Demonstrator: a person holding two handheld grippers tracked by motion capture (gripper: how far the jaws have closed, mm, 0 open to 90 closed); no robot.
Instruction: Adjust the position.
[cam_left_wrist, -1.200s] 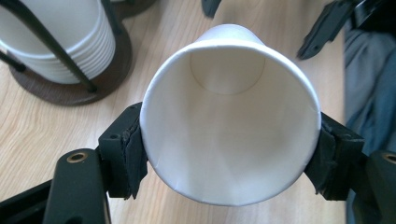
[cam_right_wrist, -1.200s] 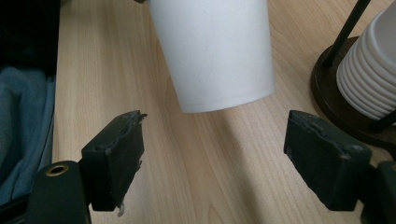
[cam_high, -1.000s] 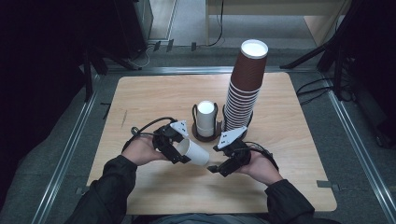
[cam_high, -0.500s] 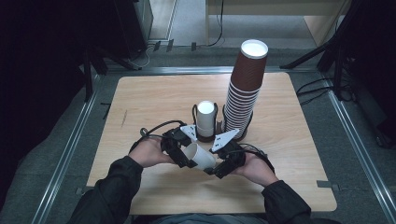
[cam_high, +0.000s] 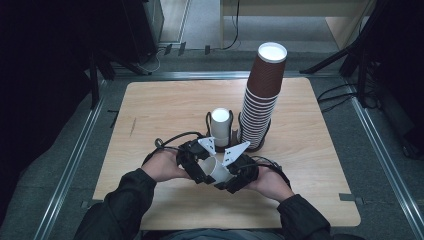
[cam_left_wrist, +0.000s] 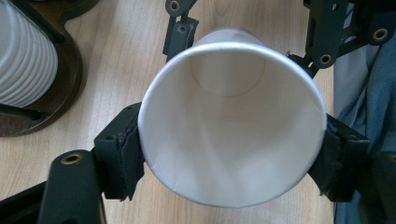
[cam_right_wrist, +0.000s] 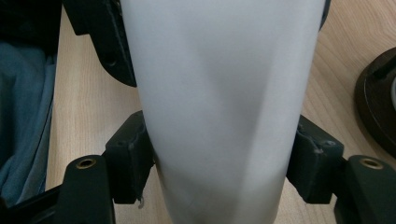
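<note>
From the high view, the left hand-held gripper (cam_high: 196, 162) and the right hand-held gripper (cam_high: 239, 174) met over the near part of the tabletop (cam_high: 165, 107), with a white paper cup (cam_high: 216, 170) lying on its side between them. Beyond both, a tall stack of brown cups (cam_high: 261, 97) and a short white stack (cam_high: 220, 125) stood in a dark holder (cam_high: 257, 146).

In the left gripper view, the cup (cam_left_wrist: 231, 123) pointed its open mouth back at the camera, long axis running straight away from the left hand-held gripper (cam_left_wrist: 231, 161), whose jaws pressed the rim on both sides; the other gripper's jaws sat beyond, near the cup's base.

In the right gripper view, the right hand-held gripper (cam_right_wrist: 219, 165) had its jaws closed against the cup's wall (cam_right_wrist: 219, 102), the cup reaching away from it. Both held it; passing it over would seem to need one to let go
</note>
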